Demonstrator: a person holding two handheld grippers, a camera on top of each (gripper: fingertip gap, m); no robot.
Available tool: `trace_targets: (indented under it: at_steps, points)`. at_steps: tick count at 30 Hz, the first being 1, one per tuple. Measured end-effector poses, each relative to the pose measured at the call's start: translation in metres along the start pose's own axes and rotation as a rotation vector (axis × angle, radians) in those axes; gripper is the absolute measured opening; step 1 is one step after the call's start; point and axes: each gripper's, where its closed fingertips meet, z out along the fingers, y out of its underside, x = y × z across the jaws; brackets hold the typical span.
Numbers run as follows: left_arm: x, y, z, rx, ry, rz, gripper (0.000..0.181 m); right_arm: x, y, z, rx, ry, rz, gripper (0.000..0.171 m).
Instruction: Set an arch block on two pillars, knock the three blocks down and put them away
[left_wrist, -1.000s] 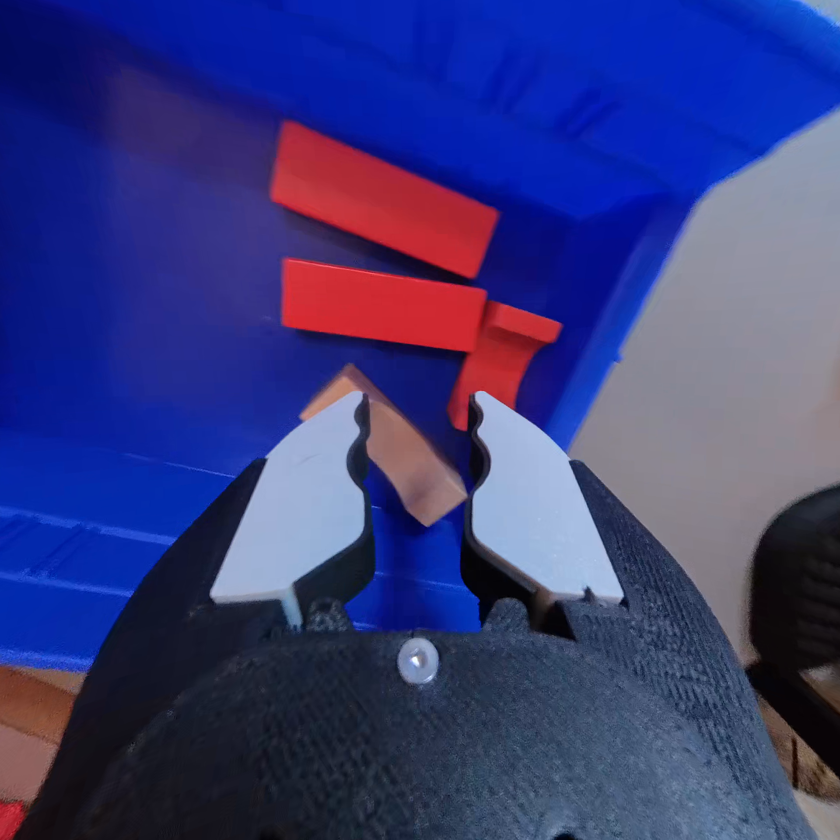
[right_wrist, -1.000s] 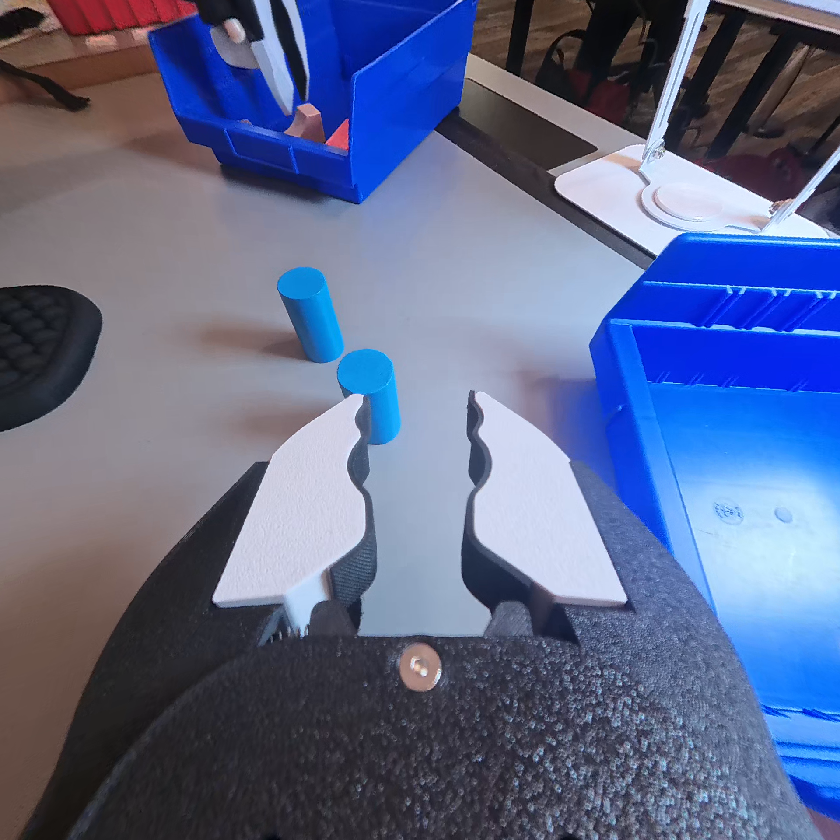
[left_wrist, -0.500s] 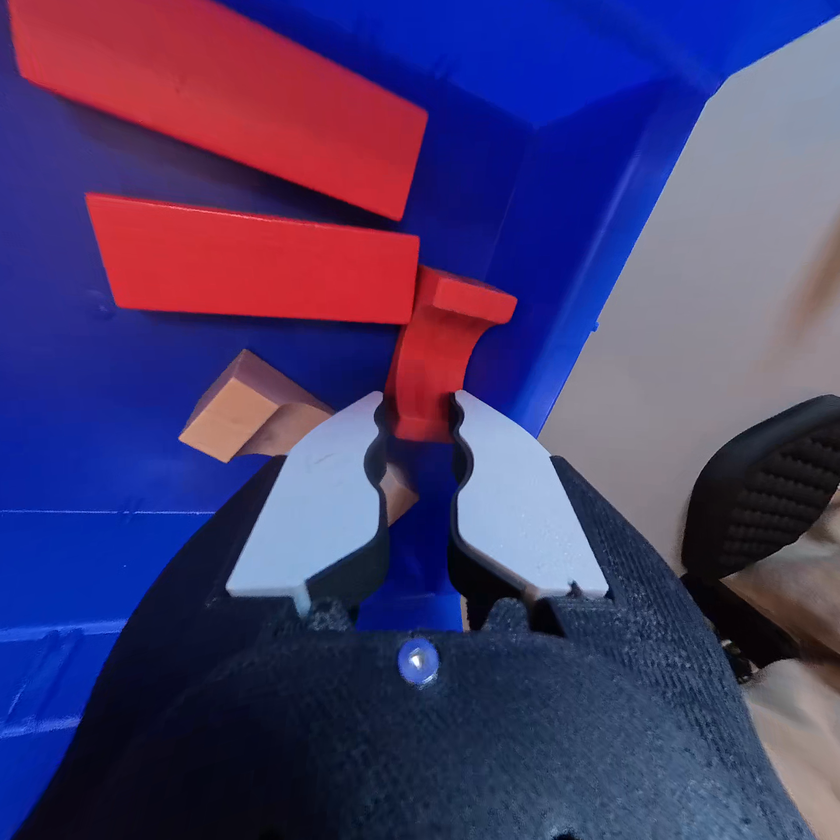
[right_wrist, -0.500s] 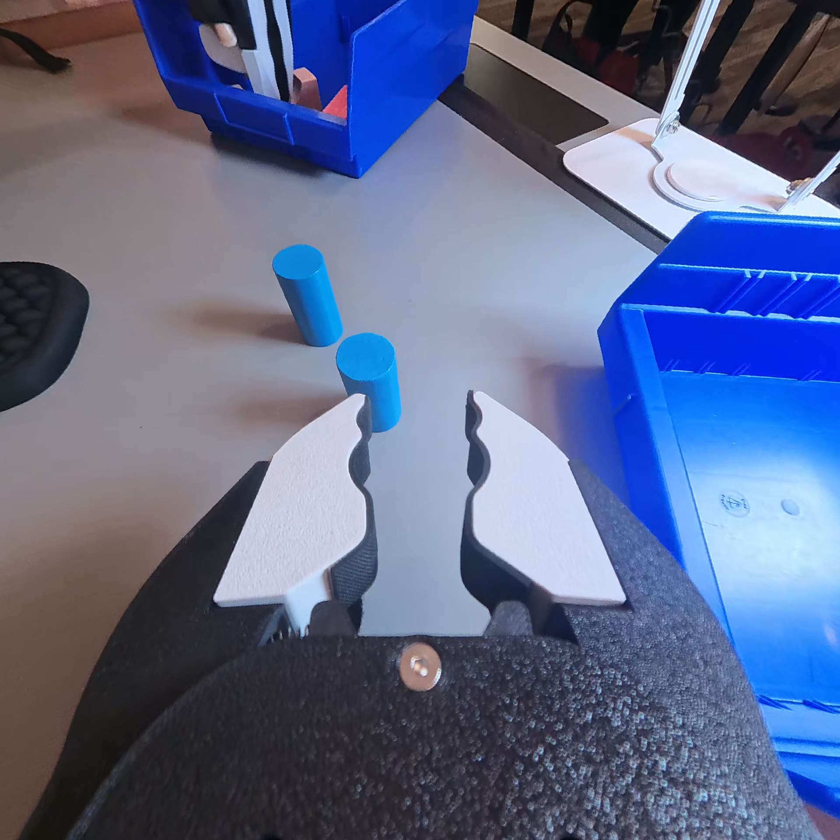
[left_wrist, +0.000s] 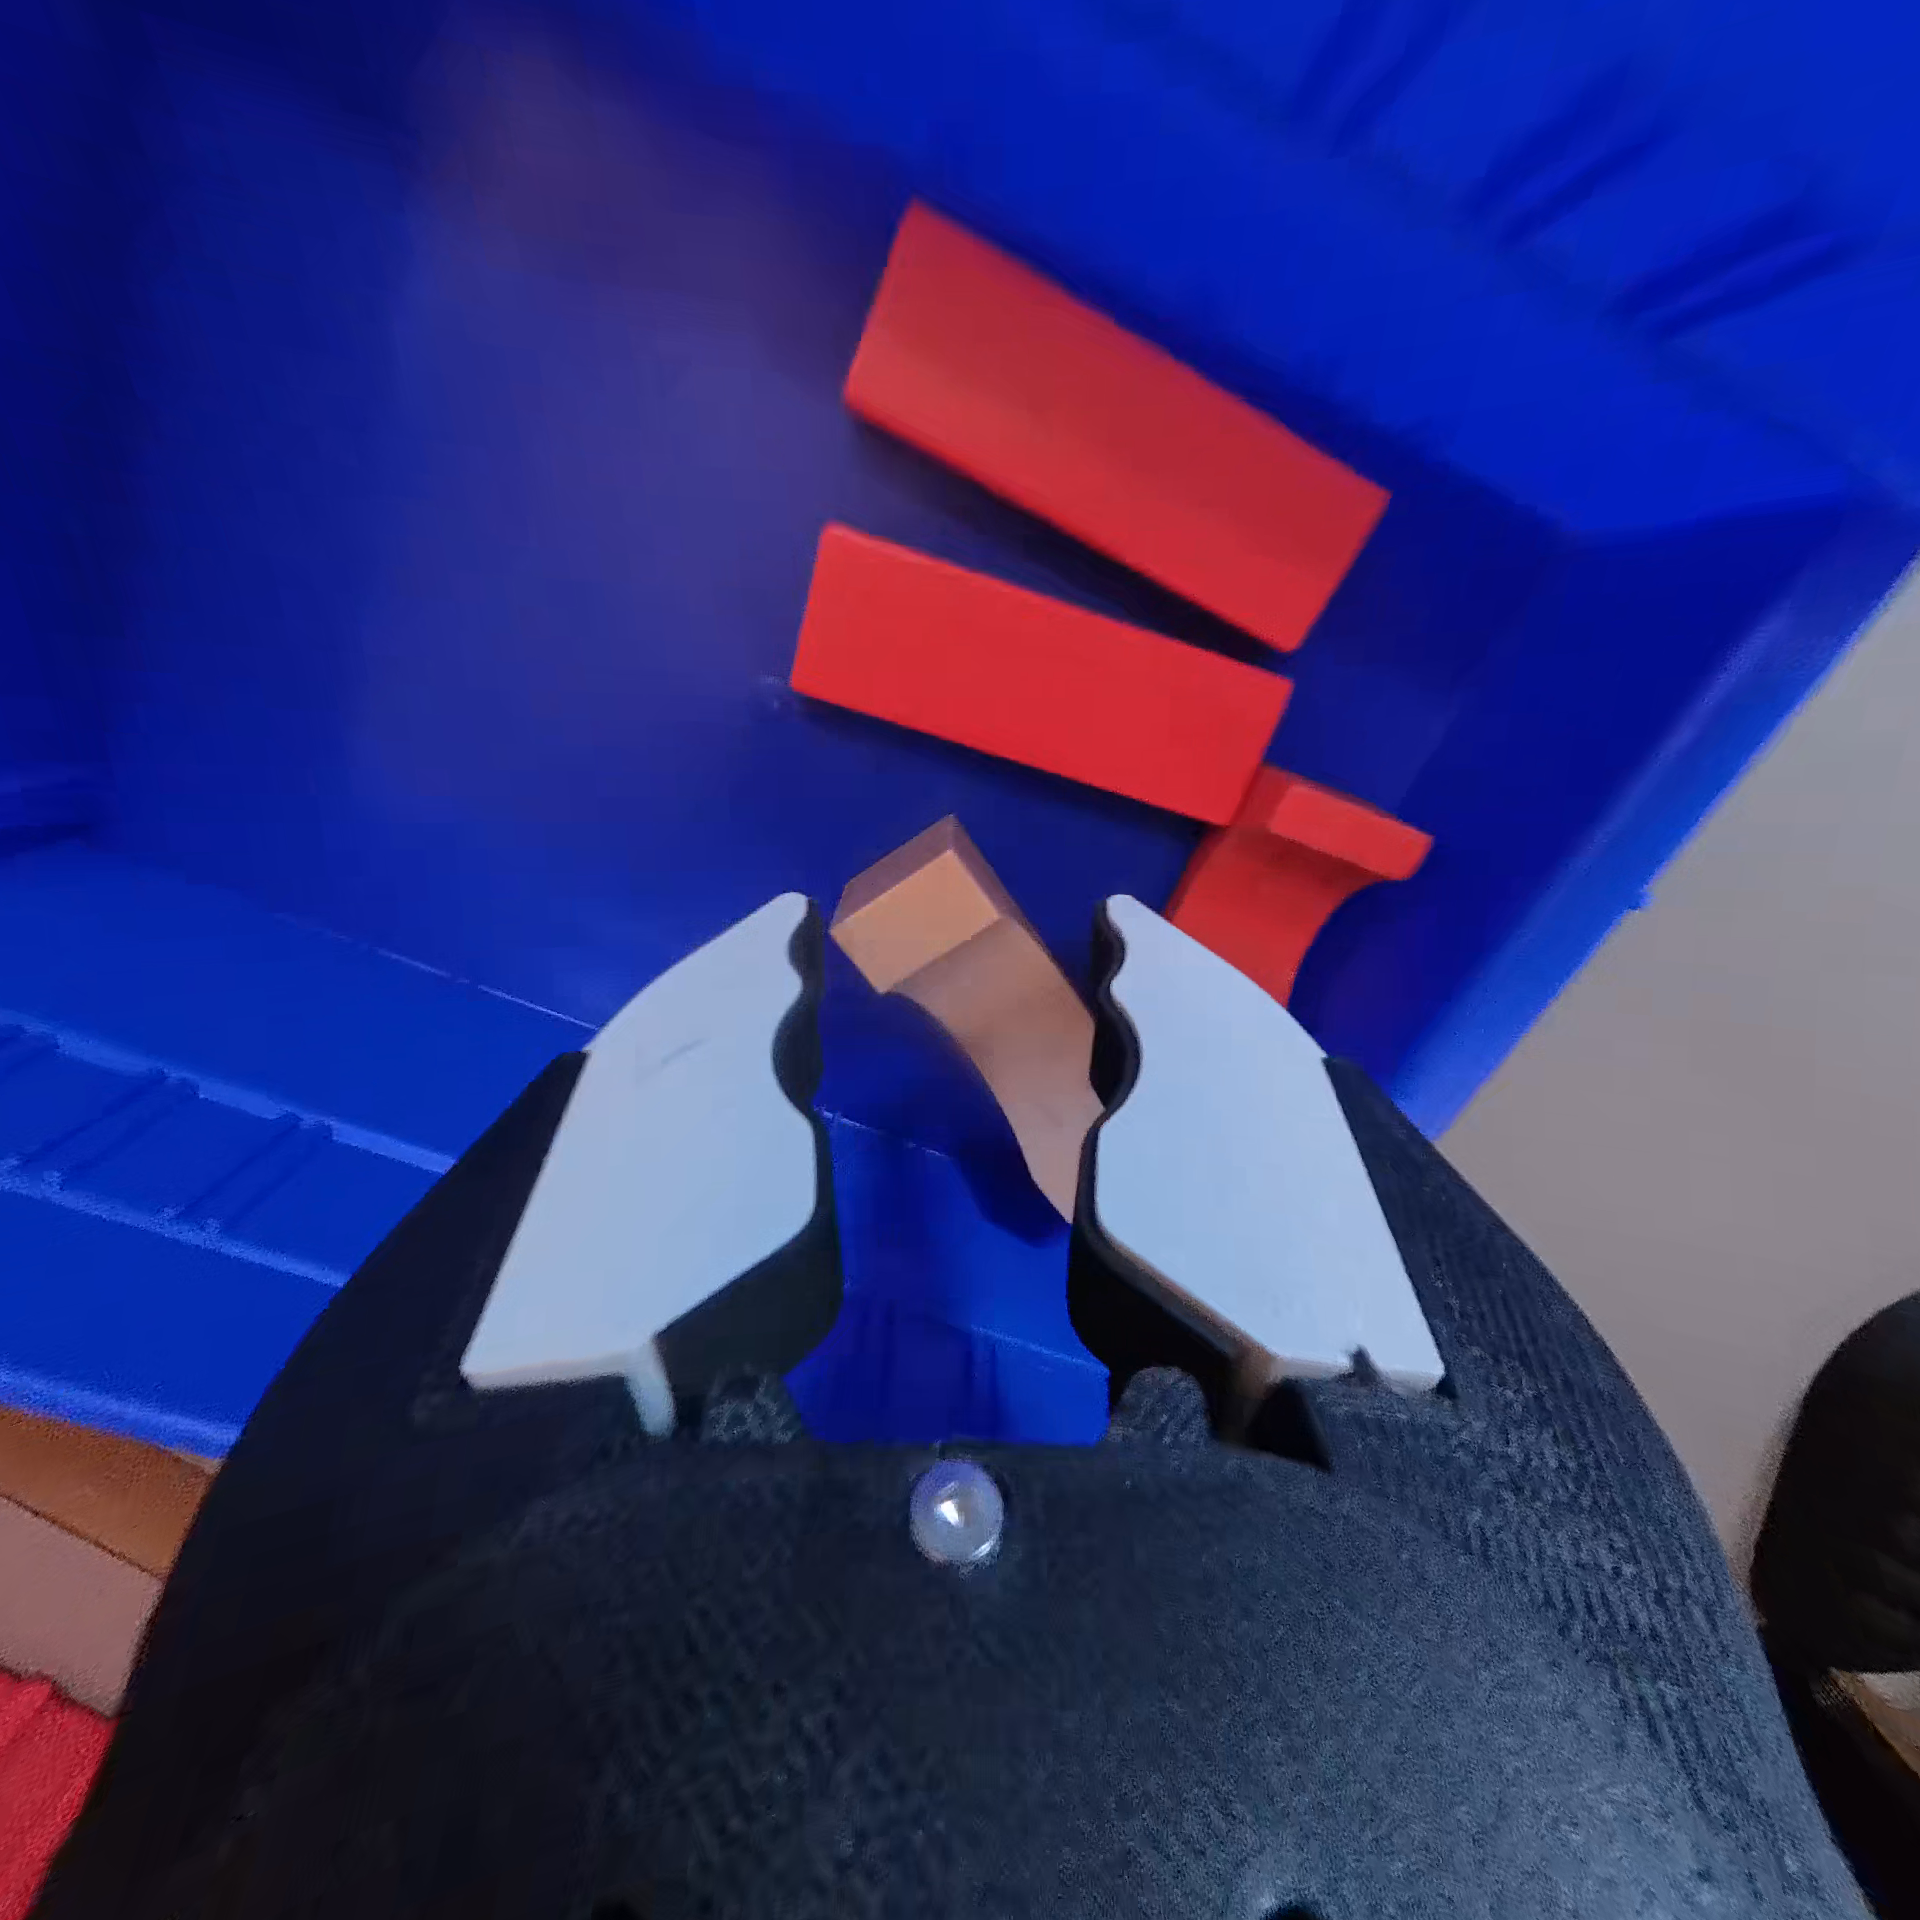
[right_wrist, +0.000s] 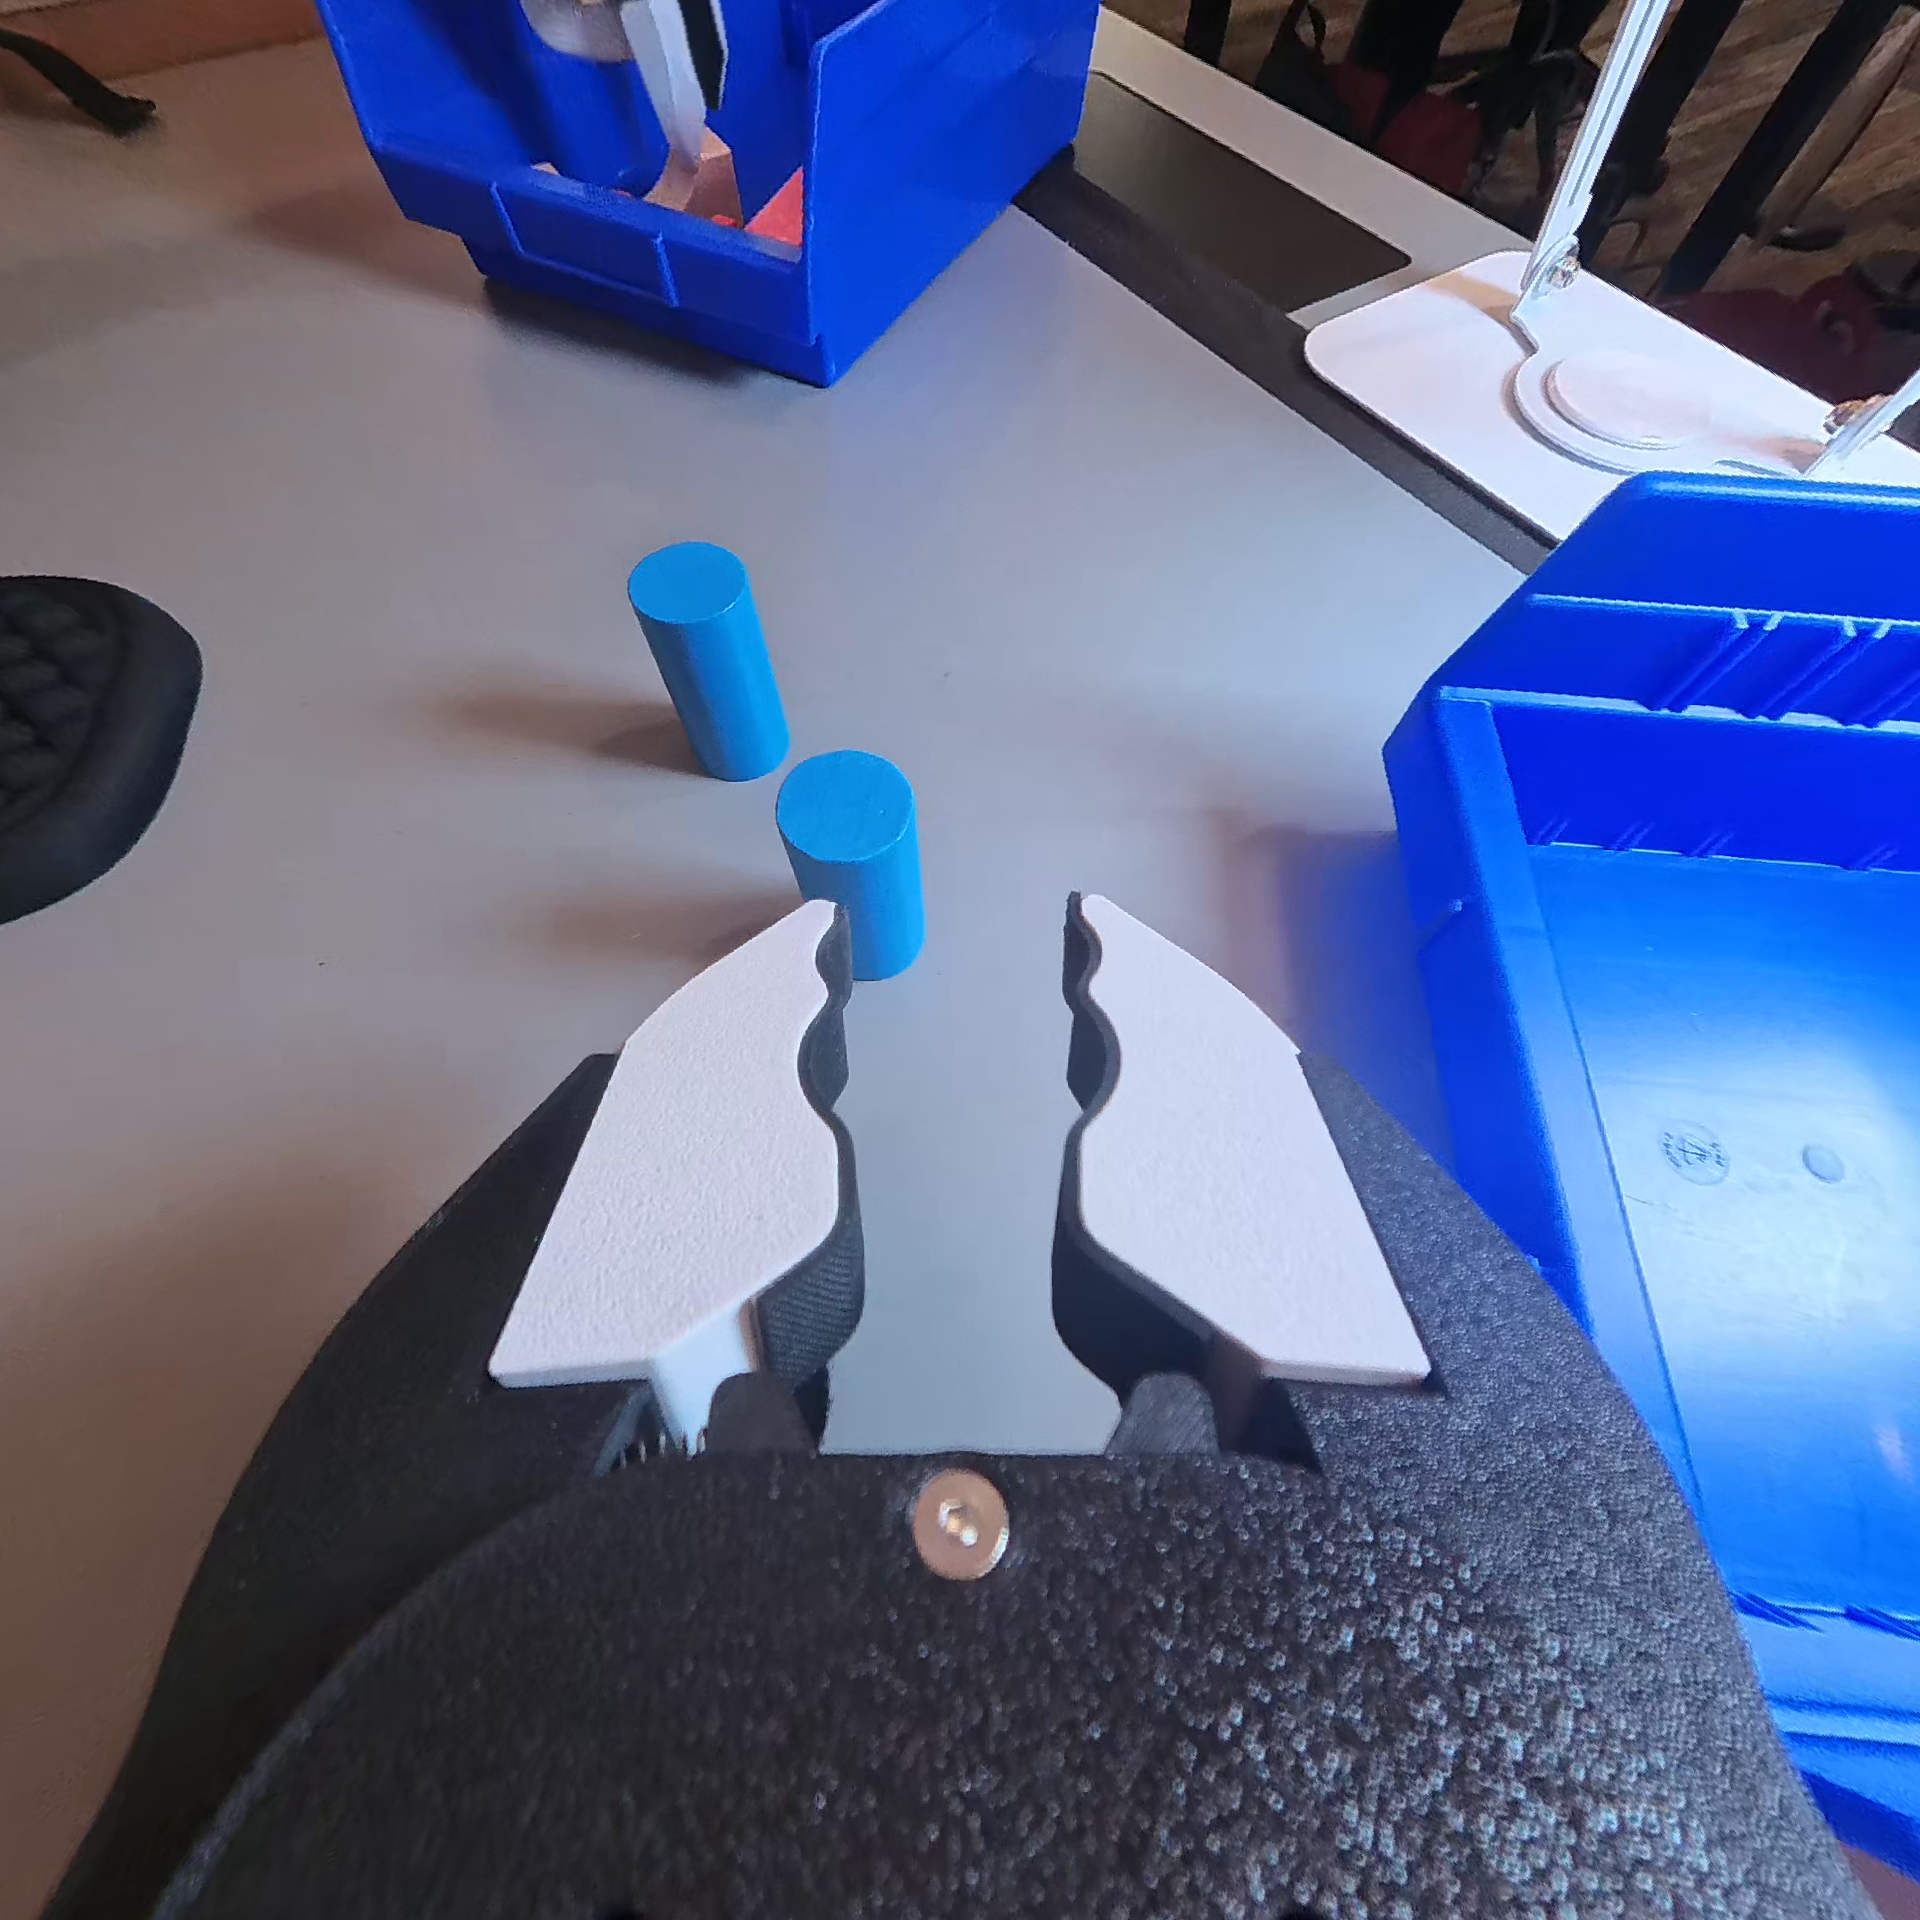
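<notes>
My left gripper (left_wrist: 956, 914) is open inside a blue bin (left_wrist: 312, 623), its fingers on either side of a brown arch block (left_wrist: 914, 925) that lies tilted against the right finger. A red arch block (left_wrist: 1278, 894) stands in the bin's corner beside it. In the right wrist view, two blue cylinder pillars (right_wrist: 717, 665) (right_wrist: 857, 862) stand upright on the grey table (right_wrist: 312, 1039). My right gripper (right_wrist: 956, 914) is open and empty just behind the nearer pillar, which is by its left fingertip. The left gripper (right_wrist: 675, 135) also shows far off in that bin (right_wrist: 914, 208).
Two red planks (left_wrist: 1112, 426) (left_wrist: 1039, 675) lie on the bin floor behind the arches. A second blue bin (right_wrist: 1455, 831) stands at the right of the table. A black padded object (right_wrist: 73, 727) is at the left edge, a white stand base (right_wrist: 1455, 364) at the back right. There is about 45 cm between the tips of the two grippers. About 5 cm separates my left fingertips from the red arch block (left_wrist: 1278, 894).
My left gripper has pulled back from the red arch, opened wider and now straddles the brown arch, which has turned. My right gripper has barely moved; the pillars stand as before.
</notes>
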Motion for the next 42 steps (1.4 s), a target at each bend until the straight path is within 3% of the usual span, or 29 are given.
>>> trace_targets:
  at_steps: [3,5,9,15,19,22,27,30,38,42]
  points:
    - [0.0,0.011,0.019,-0.098,0.006,-0.032,0.058,0.0,0.001,0.001,-0.006,0.0,-0.002,0.039]
    - [-0.005,0.014,0.026,-0.143,-0.047,-0.004,0.043,0.0,0.002,0.001,-0.006,0.002,-0.003,0.039]
    - [-0.004,0.001,0.014,-0.096,-0.105,0.093,0.04,0.004,0.001,0.0,0.009,0.022,-0.011,0.037]
    - [0.036,-0.053,-0.077,0.406,-0.11,0.209,0.034,-0.001,-0.016,-0.005,0.113,0.001,-0.005,0.037]
    - [0.105,-0.071,-0.138,0.789,-0.012,0.318,0.034,-0.014,-0.034,-0.009,0.206,-0.02,-0.03,0.038]
    - [0.184,-0.062,-0.159,0.998,0.198,0.429,0.034,-0.033,-0.049,-0.01,0.267,-0.058,-0.061,0.04]
    - [0.29,-0.032,-0.132,1.092,0.462,0.545,0.034,-0.081,-0.06,-0.001,0.284,-0.192,-0.127,0.047]
    - [0.326,-0.017,-0.112,1.09,0.589,0.55,0.033,-0.104,-0.057,0.007,0.247,-0.29,-0.129,0.049]
    - [0.36,-0.003,-0.101,1.112,0.761,0.526,0.034,-0.142,-0.037,0.025,0.149,-0.449,-0.145,0.047]
    - [0.363,-0.001,-0.1,1.129,0.769,0.536,0.033,-0.145,-0.039,0.028,0.158,-0.464,-0.115,0.033]
